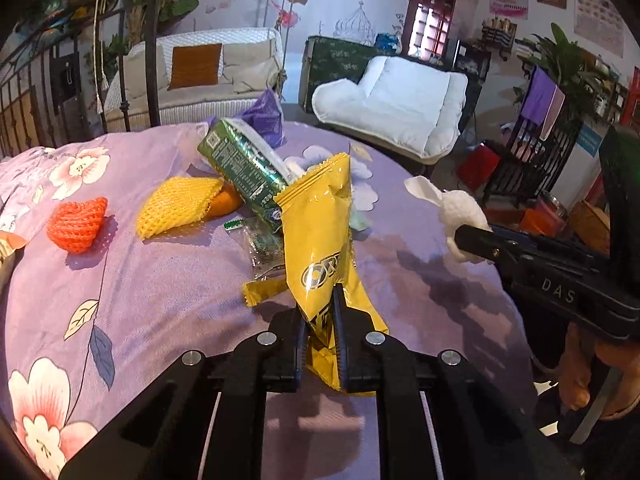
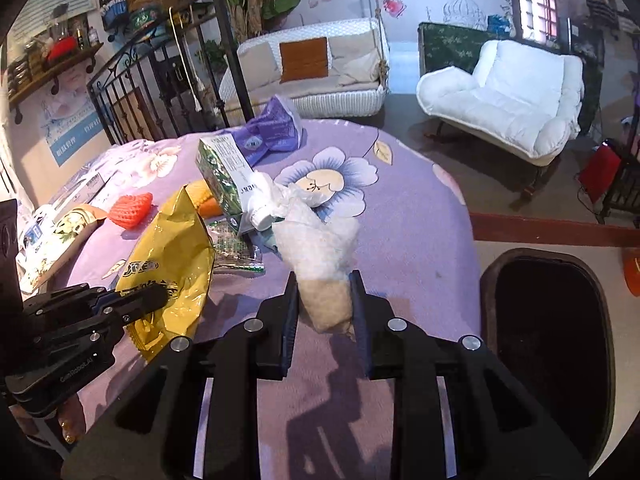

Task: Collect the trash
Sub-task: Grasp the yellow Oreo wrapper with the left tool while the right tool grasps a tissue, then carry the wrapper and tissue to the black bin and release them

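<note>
above the purple floral tablecloth point(image 2: 420, 208), the left gripper point(image 1: 320, 320) pinches a yellow wrapper point(image 1: 320, 232) and the right gripper point(image 2: 325, 300) clamps white foam netting point(image 2: 320, 248), which should both stay firmly squeezed until over the dark bin point(image 2: 548, 320) just beside the cloth.

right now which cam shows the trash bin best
The right wrist view. The dark bin sits on the floor beside the table, its open mouth and rim plainly visible just right of the right gripper. The left wrist view does not show the bin at all.
</note>
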The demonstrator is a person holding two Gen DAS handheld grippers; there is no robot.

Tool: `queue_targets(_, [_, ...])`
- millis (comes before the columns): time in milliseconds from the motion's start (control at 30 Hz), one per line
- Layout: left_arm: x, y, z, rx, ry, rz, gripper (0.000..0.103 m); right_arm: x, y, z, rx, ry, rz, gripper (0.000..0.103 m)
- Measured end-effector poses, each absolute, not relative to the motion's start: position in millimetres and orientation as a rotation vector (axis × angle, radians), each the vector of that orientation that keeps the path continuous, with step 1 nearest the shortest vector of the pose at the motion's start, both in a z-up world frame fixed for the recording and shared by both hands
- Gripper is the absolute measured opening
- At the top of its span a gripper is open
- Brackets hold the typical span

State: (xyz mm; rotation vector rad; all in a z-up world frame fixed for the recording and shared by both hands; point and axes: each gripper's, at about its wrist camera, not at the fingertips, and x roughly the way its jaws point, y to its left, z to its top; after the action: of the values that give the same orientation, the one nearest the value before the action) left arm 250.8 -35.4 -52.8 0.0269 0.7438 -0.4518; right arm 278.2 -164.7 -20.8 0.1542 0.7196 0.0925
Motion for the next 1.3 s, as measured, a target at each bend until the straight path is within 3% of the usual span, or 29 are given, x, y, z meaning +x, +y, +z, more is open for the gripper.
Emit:
queue_targets(500, [196.8,-82.4,-36.8,0.035,0.650,-0.592,0.012,178.7,-227.7,0.0,0.182,0.602,-0.103,0.026])
queue_targets(1133, [178.6,-174.2,-51.0,0.102,0.698,-0.793,0.012,138.4,-338.8,-45.1,0.345,0.710,-0.338,0.027])
queue_targets(1300, [177.7,-190.9,-54.6,0.123,0.720,-0.818,0.012,151.9,-353.6,-68.1,0.384,0.762,-0.367,0.052])
